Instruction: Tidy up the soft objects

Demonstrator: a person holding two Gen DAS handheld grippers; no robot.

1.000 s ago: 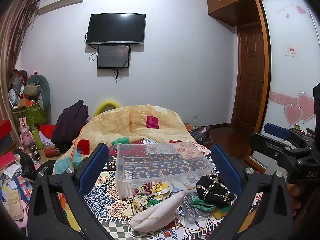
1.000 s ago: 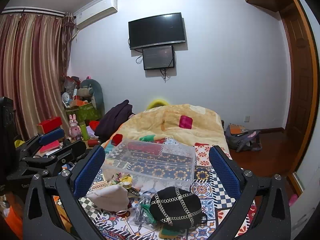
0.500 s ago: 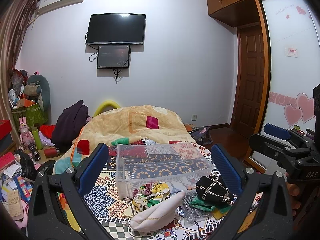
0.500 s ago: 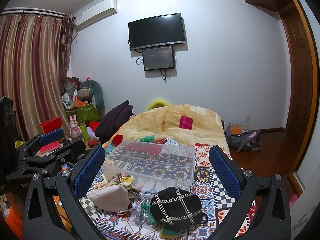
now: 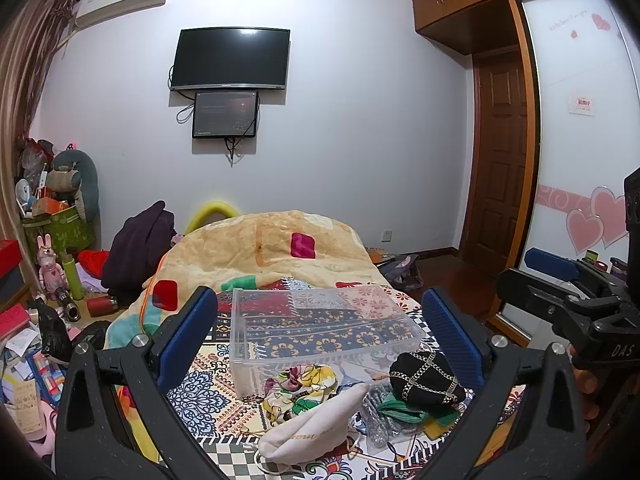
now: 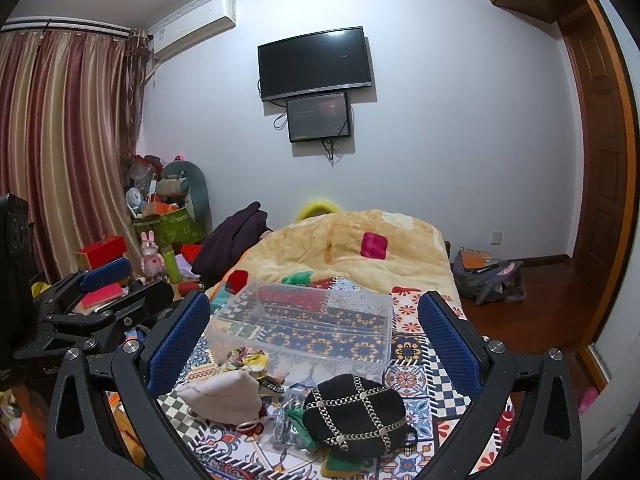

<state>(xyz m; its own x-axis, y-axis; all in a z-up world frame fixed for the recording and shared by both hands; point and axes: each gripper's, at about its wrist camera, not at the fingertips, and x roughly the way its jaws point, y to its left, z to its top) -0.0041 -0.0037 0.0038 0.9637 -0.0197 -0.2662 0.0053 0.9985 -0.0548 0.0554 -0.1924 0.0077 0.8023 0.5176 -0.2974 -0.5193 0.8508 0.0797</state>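
Observation:
A clear plastic bin (image 5: pixel 320 328) (image 6: pixel 308 320) stands empty on the patterned bedspread. In front of it lie a floral scarf (image 5: pixel 302 386) (image 6: pixel 246 360), a white cloth pouch (image 5: pixel 308 434) (image 6: pixel 222 394), a black cap with chain trim (image 5: pixel 426 378) (image 6: pixel 356 414), a silvery piece (image 5: pixel 380 408) and a green piece (image 5: pixel 400 406). My left gripper (image 5: pixel 320 336) is open and empty, held above the soft items. My right gripper (image 6: pixel 314 340) is open and empty, over the same pile. Each gripper shows at the edge of the other's view.
An orange quilt (image 5: pixel 272 248) covers the far half of the bed. Clutter, boxes and toys crowd the floor at left (image 5: pixel 52 280). A bag (image 6: pixel 486 280) lies on the wooden floor at right, near the door (image 5: pixel 500 160). A TV (image 5: pixel 232 58) hangs on the wall.

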